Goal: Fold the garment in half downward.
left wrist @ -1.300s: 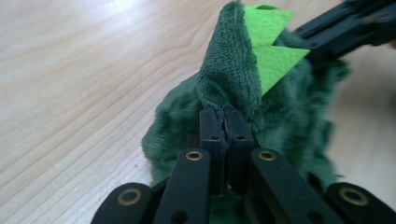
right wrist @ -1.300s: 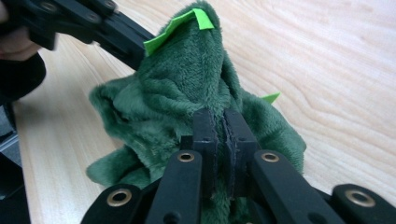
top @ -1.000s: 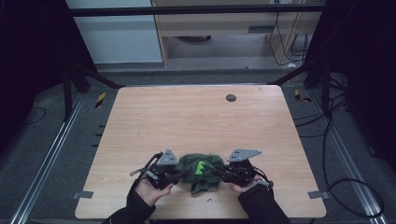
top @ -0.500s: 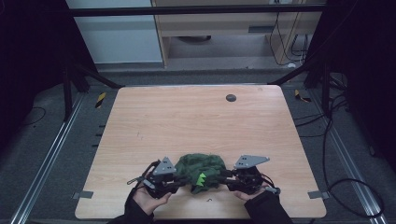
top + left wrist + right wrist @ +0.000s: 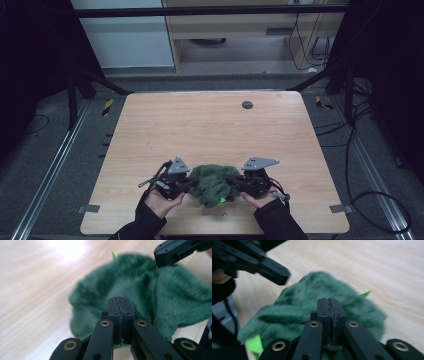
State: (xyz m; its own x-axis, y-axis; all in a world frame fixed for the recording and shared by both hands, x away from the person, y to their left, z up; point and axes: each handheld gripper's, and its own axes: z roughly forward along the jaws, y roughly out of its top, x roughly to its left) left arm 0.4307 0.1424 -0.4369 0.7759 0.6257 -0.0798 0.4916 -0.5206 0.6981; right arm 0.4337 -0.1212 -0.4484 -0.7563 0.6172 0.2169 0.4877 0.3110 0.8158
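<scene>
In the left gripper view the two black jaws of the left gripper (image 5: 119,305) are pressed together pad against pad, having just closed; whether a thin fold of the green cloth (image 5: 140,297) is pinched between them cannot be told, since the jaw tips lie right over its fluffy surface. The right gripper view gives the same picture for the right gripper (image 5: 329,305): its jaws have just clenched, the pads meeting along a toothed seam, with the cloth (image 5: 294,312) bunched directly beneath and beyond them.

The cloth is a dark green, fuzzy piece of fabric, crumpled into a loose heap. A bright green tag (image 5: 254,343) sticks out at its edge, and another small bright green tip (image 5: 113,254) pokes up on the far side in the left gripper view.

From the high view, the left gripper (image 5: 186,183) and the right gripper (image 5: 239,184) face each other across the cloth (image 5: 212,184), each touching one side of the heap. A hand in a dark sleeve holds each gripper from the near edge.

The heap sits near the front edge of the wooden desk (image 5: 210,130), about midway across. A small dark round spot (image 5: 247,104) lies near the desk's far edge, well apart from the cloth.
</scene>
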